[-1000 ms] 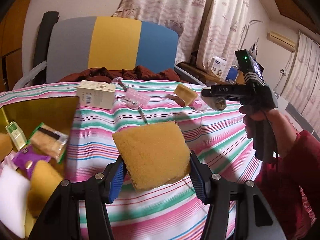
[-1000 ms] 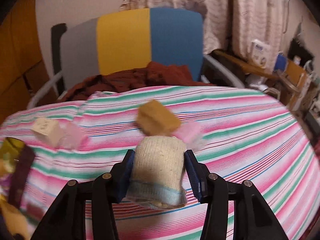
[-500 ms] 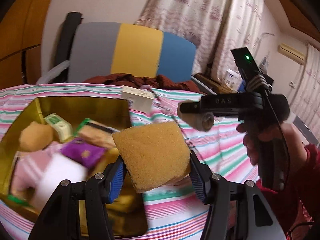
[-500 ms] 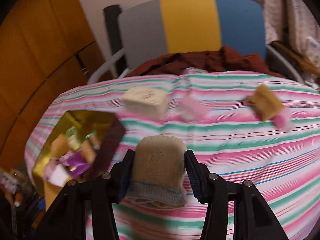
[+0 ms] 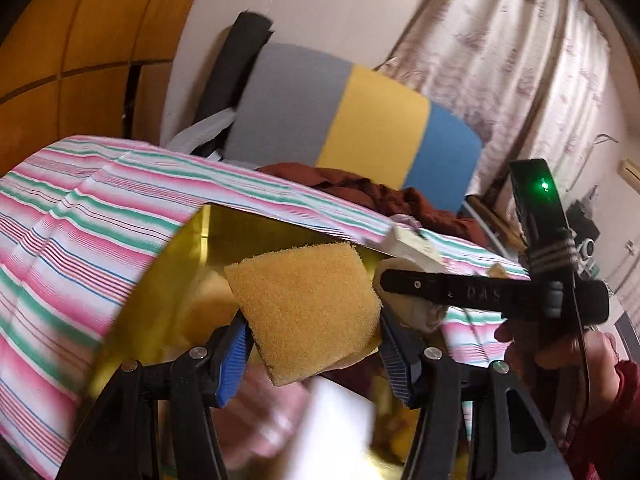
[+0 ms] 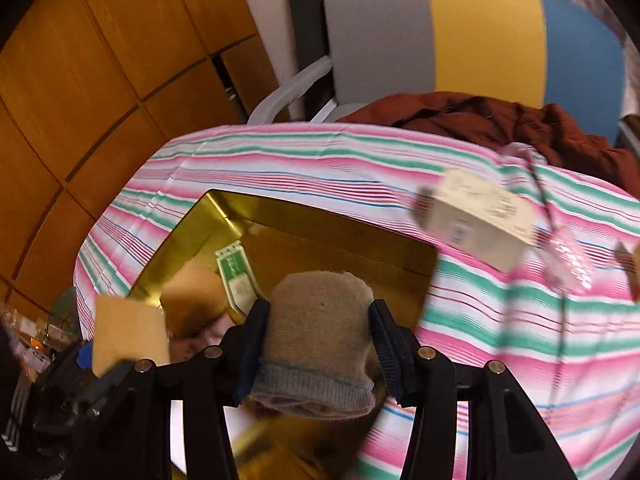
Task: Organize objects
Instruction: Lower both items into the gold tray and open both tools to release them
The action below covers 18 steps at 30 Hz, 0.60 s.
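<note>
My left gripper [image 5: 312, 354] pinches a yellow sponge [image 5: 302, 308] between its blue pads, holding it above the gold tin [image 5: 180, 280] that sits on the striped counter [image 5: 60, 216]. The sponge blocks most of the tin's interior from this camera; what lies below it is motion-blurred, and I make out only a white block [image 5: 332, 432] and pinkish smears, nothing I could name.

My right gripper [image 6: 318, 344] is clamped on a rolled beige sock [image 6: 320, 328], its grey cuff hanging toward the lens, also over the tin [image 6: 304, 232]. From this side I see a green-and-white packet [image 6: 236, 276] leaning against the tin's inner wall and a tan lump [image 6: 192, 300] beside it; the near half of the tin is hidden behind the sock and fingers.

On the cloth past the tin lie a cream box [image 6: 476, 220] and a pink wrapped item [image 6: 568, 260], both smeared. The sponge [image 6: 128, 336] shows at the lower left, edges soft.
</note>
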Each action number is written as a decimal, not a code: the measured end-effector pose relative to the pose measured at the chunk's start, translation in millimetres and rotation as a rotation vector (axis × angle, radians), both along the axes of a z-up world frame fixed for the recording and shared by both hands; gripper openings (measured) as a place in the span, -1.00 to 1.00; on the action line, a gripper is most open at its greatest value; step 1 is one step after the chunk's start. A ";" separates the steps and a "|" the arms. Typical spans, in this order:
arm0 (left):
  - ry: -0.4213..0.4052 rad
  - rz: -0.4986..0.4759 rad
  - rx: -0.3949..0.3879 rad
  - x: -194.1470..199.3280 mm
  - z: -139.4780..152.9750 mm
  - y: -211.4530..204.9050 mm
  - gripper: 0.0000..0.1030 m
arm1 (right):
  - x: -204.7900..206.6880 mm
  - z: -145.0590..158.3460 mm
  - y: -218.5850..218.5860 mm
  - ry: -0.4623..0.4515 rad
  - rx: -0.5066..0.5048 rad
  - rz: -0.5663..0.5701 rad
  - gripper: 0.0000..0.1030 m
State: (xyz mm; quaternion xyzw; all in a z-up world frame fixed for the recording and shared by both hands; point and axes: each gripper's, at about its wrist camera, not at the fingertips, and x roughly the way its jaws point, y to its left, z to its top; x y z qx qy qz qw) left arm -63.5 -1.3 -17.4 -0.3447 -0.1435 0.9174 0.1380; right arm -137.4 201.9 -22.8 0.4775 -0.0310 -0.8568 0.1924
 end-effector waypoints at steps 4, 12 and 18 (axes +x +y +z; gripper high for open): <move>-0.061 0.028 0.034 -33.4 -4.5 -24.8 0.15 | -25.7 -10.8 -26.6 -0.029 0.033 0.006 0.01; -0.121 0.032 -0.032 -75.2 -16.8 -34.4 0.15 | -37.5 -6.8 -31.7 -0.014 0.003 -0.028 0.16; -0.194 0.035 -0.041 -96.8 -29.5 -38.2 0.23 | -2.2 16.6 -12.9 0.056 -0.025 -0.008 0.34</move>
